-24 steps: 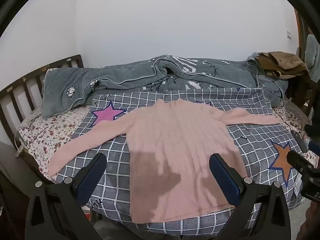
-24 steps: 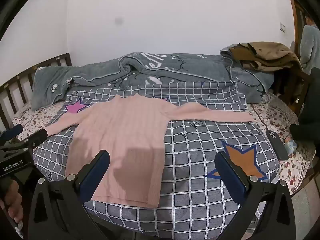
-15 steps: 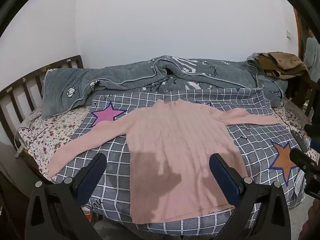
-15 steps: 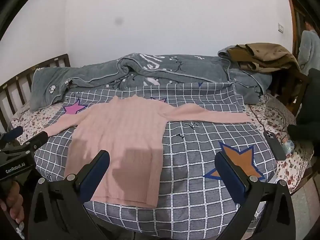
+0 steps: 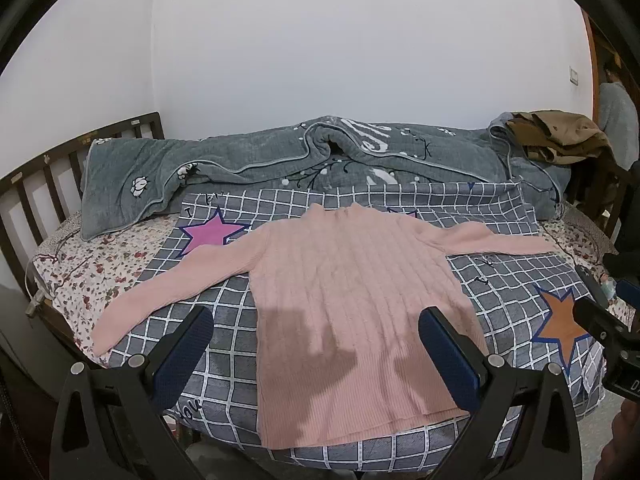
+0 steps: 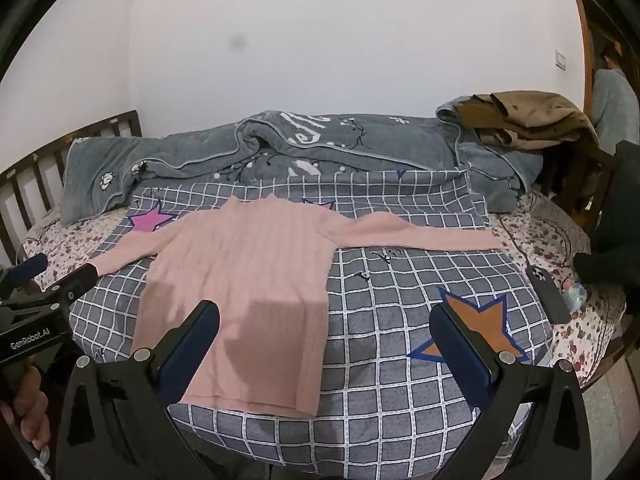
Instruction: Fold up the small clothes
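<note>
A pink ribbed sweater (image 5: 344, 292) (image 6: 244, 280) lies flat on a grey checked blanket (image 5: 500, 280) (image 6: 400, 320), both sleeves spread out to the sides and the hem toward me. My left gripper (image 5: 316, 344) hovers open in front of the hem, above the lower body of the sweater, with nothing between its fingers. My right gripper (image 6: 326, 340) is open too, over the sweater's right hem corner and the bare blanket beside it, holding nothing. The left tool also shows at the left edge of the right wrist view, held by a hand (image 6: 24, 412).
A rumpled grey quilt (image 5: 320, 160) lies along the wall behind the blanket. Brown clothes (image 6: 524, 120) are piled at the back right. A dark phone (image 6: 546, 294) rests on the floral sheet at the right. A wooden headboard (image 5: 36, 184) bounds the left side. A person (image 6: 614, 108) stands at far right.
Both grippers have drawn back and up slightly, so the bed sits a little farther off. Nothing on the bed has moved and both grippers stay open.
</note>
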Demonstrator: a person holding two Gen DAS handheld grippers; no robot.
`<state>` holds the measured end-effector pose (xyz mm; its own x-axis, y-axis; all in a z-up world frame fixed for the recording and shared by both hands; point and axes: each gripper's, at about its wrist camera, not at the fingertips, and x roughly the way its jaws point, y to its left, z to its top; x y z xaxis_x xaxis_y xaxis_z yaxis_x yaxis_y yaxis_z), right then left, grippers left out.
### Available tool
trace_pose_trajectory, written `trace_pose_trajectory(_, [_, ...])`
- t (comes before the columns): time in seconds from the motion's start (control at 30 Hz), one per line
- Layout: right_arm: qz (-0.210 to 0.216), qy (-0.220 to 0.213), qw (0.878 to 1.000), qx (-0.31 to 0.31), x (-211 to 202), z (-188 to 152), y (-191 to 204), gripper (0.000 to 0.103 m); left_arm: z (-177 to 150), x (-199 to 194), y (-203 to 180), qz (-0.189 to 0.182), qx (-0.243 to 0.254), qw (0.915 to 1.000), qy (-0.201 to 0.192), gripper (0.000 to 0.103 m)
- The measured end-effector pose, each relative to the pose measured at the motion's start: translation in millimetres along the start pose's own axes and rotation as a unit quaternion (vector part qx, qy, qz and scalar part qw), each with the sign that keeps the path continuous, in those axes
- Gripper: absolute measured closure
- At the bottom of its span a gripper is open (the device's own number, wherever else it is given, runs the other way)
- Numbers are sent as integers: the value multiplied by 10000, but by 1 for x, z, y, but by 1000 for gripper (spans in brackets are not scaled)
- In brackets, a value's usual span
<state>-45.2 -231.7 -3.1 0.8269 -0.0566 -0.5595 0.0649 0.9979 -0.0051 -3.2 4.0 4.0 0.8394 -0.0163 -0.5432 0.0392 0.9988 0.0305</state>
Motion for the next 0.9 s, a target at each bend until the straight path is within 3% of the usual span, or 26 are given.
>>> trace_pose_trajectory(0.9, [27, -94, 9999, -66, -9, 2, 8, 0, 0, -2, 3, -31, -57, 10000, 0, 0])
